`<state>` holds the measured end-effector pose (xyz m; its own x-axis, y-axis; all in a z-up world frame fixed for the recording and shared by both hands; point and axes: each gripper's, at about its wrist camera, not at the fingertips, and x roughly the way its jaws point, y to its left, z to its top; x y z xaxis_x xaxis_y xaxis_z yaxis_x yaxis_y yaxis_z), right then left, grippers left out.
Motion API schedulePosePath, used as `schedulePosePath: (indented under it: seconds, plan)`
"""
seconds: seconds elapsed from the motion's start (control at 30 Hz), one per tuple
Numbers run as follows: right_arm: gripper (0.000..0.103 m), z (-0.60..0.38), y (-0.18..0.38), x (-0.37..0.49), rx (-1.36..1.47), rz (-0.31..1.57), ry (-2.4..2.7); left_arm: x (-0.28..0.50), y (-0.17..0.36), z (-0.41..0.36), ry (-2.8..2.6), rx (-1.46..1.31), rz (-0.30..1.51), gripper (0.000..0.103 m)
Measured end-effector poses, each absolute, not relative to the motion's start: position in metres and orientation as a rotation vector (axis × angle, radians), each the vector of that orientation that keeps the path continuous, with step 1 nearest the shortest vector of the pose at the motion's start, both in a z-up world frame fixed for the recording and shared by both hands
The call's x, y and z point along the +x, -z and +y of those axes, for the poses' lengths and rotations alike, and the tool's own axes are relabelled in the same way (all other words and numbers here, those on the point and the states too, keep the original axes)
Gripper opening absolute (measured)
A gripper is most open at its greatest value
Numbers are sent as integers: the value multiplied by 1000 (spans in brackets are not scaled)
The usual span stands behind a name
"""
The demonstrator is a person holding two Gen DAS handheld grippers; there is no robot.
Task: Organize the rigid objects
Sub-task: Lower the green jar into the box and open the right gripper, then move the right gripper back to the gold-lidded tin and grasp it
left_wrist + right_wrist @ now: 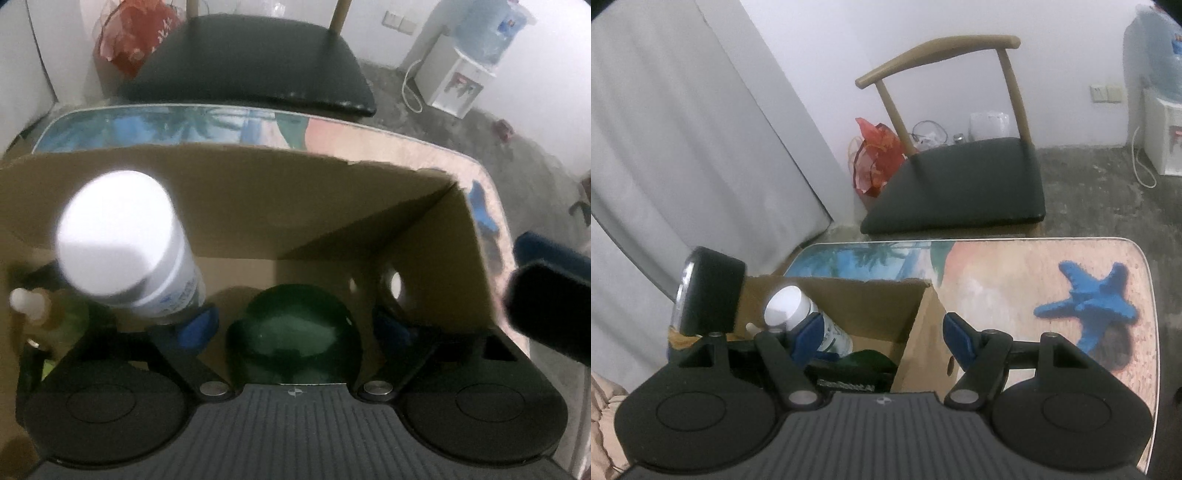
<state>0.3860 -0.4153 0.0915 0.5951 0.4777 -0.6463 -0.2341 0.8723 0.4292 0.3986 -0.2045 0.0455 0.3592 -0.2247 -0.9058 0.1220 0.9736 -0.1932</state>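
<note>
Box: we see a cardboard box (229,206) holding a white bottle (122,236) and green ball (295,332).
Left hand-held gripper (295,326): spread, inside the box, around the ball without touching it.
Right hand-held gripper (882,338): spread, straddling the box's right wall.
Beyond box: black chair (960,184).

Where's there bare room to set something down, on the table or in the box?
On the table, the bare stretch between the cardboard box and the blue starfish. The box's left side is crowded with a white bottle; a green object fills the middle.

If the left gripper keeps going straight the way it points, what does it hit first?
Most likely the dark green rounded object lying in the brown cardboard box, centred between the left gripper fingers. Its depth is unclear.
</note>
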Motion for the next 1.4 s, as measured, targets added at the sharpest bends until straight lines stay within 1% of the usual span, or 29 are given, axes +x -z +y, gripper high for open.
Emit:
schedulePosePath:
  seconds: [0.2,0.37,0.47,0.6,0.73,0.9,1.07,1.27,1.4]
  plan:
    - [74,-417,-100,371,328,814,-412,382,-62,-197,220,-103,1151,94]
    - [74,-422,-117,345,335,763,-396,357,-93,-178,231,-141,1096,94]
    - [74,-420,-132,325,330,725,-399,329,-119,-158,265,-187,1032,94]
    - [74,-412,-154,289,316,664,-414,284,-150,-130,296,-183,934,94]
    - [73,-398,-165,251,304,623,-445,230,-161,-103,351,-146,860,96]
    - [66,-374,-161,218,289,632,-479,183,-146,-77,429,-160,810,96]
    - [66,-363,-141,185,335,631,-480,147,-111,-68,492,-114,727,96]
    - [66,-367,-100,136,369,647,-375,121,-69,-89,632,-38,693,96]
    - [66,-380,-71,113,432,672,-270,121,-49,-112,723,13,695,96]
